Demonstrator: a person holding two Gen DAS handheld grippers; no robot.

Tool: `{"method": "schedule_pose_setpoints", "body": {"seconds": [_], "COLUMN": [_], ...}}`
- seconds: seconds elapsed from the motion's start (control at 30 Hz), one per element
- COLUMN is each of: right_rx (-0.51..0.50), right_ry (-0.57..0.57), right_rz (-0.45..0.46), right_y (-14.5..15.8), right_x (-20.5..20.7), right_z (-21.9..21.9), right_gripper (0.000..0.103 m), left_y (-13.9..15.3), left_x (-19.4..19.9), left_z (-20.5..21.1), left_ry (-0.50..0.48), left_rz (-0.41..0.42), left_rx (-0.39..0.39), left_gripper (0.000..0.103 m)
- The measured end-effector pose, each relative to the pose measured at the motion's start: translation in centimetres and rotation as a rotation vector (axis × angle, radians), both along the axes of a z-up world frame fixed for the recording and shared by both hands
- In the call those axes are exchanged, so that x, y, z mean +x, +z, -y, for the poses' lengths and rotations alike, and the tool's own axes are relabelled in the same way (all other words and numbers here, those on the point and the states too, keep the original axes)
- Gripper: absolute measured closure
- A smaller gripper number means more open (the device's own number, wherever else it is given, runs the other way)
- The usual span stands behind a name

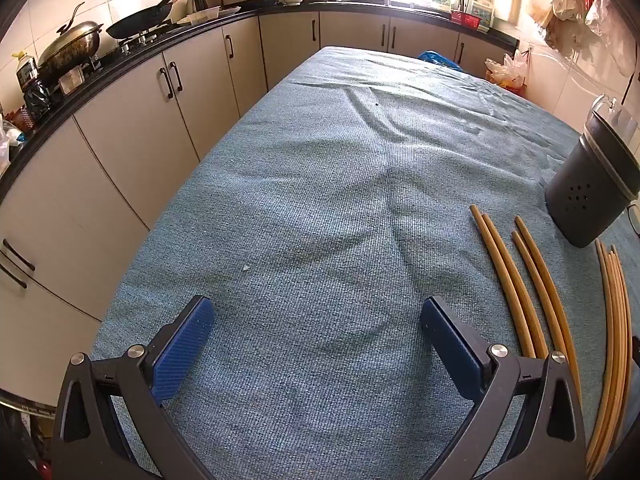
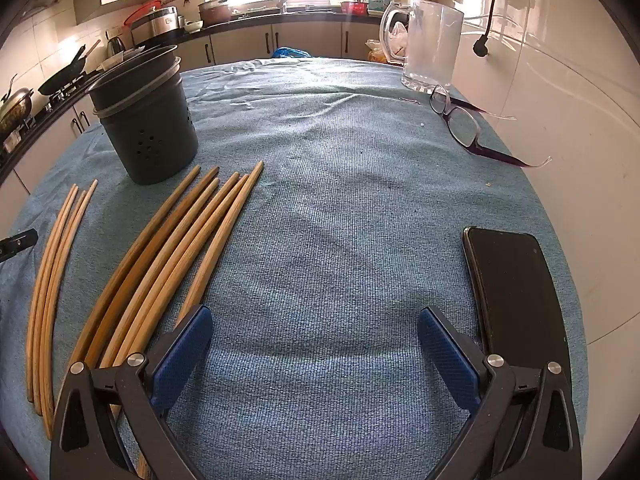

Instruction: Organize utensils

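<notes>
In the left wrist view, the left gripper point(image 1: 316, 344) hangs over bare blue-green woven tablecloth point(image 1: 320, 200), its jaws spread wide and holding nothing. The task's things lie off to its 3 o'clock side: the brown wooden chopsticks point(image 1: 516, 280) rest flat on the cloth in pairs, and a thinner pale bundle point(image 1: 612, 340) lies further out at the edge of the picture. The dark grey perforated plastic utensil holder point(image 1: 592, 184) stands upright at about 2 o'clock, just beyond the chopstick tips. Nothing is between the fingers, so this gripper must first move to the right before it can help.

In the right wrist view, the right gripper point(image 2: 314, 344) is also wide open and empty. The brown chopsticks point(image 2: 172, 256) fan out at 10 o'clock, their near ends passing under or just beside the left finger — I cannot tell if they touch it. The pale thin chopsticks point(image 2: 52, 280) lie at 9 o'clock, and the holder point(image 2: 146, 120) stands at 11 o'clock. A black smartphone point(image 2: 516, 296) lies just beside the right finger, purple-framed eyeglasses point(image 2: 464, 124) at 1 o'clock, and a clear glass jug point(image 2: 432, 48) behind them.

The step in hand, as I judge it, is the first pick. It seems best to turn toward 10 o'clock, take one pair near its middle — not the tips — and close squarely so the sticks do not roll apart.
</notes>
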State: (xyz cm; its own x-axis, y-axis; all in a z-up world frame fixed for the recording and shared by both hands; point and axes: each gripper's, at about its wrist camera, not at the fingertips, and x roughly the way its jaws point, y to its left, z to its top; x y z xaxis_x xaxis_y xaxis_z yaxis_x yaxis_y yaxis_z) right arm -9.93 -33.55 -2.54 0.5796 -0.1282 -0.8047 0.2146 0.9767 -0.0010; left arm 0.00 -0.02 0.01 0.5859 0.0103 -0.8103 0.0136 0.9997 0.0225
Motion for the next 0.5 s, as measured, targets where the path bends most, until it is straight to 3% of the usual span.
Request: {"method": "schedule_pose_setpoints", "body": {"seconds": [0.2, 0.3, 0.4, 0.5], "right_rx": [0.011, 0.018, 0.025, 0.030], "right_ry": [0.001, 0.027, 0.007, -0.009], "right_rz": [-0.001, -0.054, -0.097, -0.052], "right_y": [0.0, 0.2, 1.0, 3.6], "right_x": [0.0, 0.2, -0.6, -3.7], "right_z": [0.2, 0.3, 0.2, -0.4], "right_gripper": [0.000, 0.000, 0.008, 0.009], "left_y": [0.1, 0.5, 3.0, 6.0], "left_x": [-0.6, -2.4, -6.2, -9.7], "left_z": [-0.1, -0.2, 0.5, 1.4], "left_ry": [0.019, 0.040, 0.017, -0.041], "left_rz": [-0.007, 0.003, 0.074, 0.131], "left_rx": [0.006, 0.010, -0.012, -0.032], "left_gripper": [0.000, 0.000, 0.000, 0.000]}}
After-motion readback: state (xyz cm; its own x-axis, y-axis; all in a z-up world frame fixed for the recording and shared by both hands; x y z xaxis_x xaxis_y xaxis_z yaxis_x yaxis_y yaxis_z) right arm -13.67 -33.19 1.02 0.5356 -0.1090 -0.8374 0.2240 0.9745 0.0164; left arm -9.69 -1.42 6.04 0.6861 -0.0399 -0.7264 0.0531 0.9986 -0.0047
